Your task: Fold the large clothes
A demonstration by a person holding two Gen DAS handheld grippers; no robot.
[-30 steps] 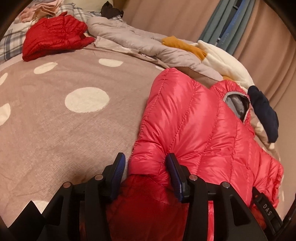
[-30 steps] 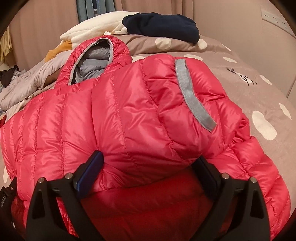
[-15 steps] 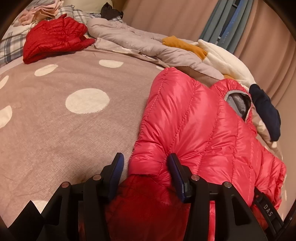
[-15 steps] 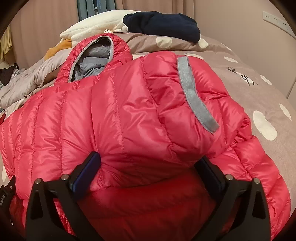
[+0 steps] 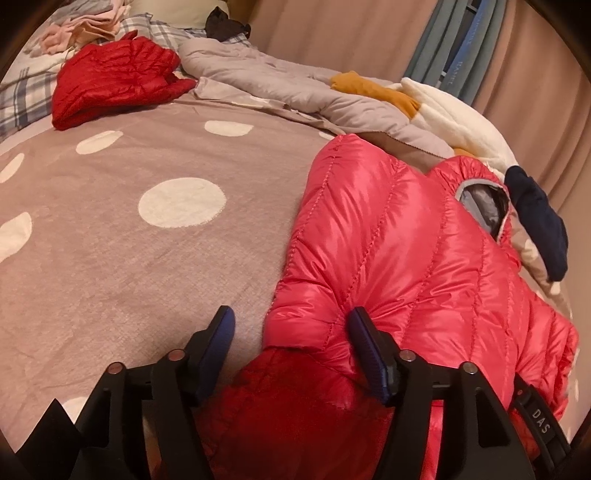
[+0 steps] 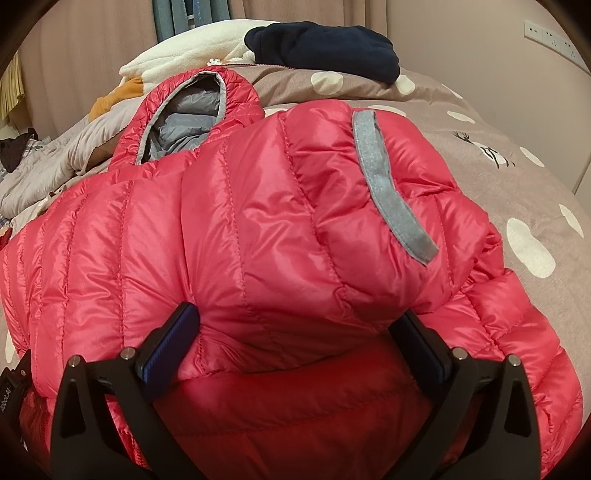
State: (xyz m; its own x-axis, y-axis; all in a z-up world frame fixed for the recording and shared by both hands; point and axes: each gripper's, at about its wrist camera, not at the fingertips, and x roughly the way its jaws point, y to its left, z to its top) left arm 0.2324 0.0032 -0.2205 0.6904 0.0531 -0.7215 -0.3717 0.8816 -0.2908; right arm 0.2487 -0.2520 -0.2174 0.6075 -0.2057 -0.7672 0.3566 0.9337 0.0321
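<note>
A pink-red hooded puffer jacket (image 5: 399, 236) lies on the dotted bedspread (image 5: 147, 229), its grey-lined hood (image 6: 184, 118) at the far end. It is partly folded, with a grey-cuffed sleeve (image 6: 391, 199) lying over its body. My left gripper (image 5: 288, 336) is open, its fingers straddling the jacket's near left edge. My right gripper (image 6: 295, 332) is open wide around the bulging near fold of the jacket (image 6: 258, 229).
A folded dark-red jacket (image 5: 114, 81) lies at the far left. A grey garment (image 5: 280, 81), a mustard piece (image 5: 373, 85), a cream fleece (image 5: 454, 114) and a navy garment (image 5: 535, 218) lie beyond the hood. A wall with sockets (image 6: 550, 33) is at right.
My left gripper's fingers have opened wider at the jacket's edge. The right gripper stays open around the fold; both views have shifted only slightly.
</note>
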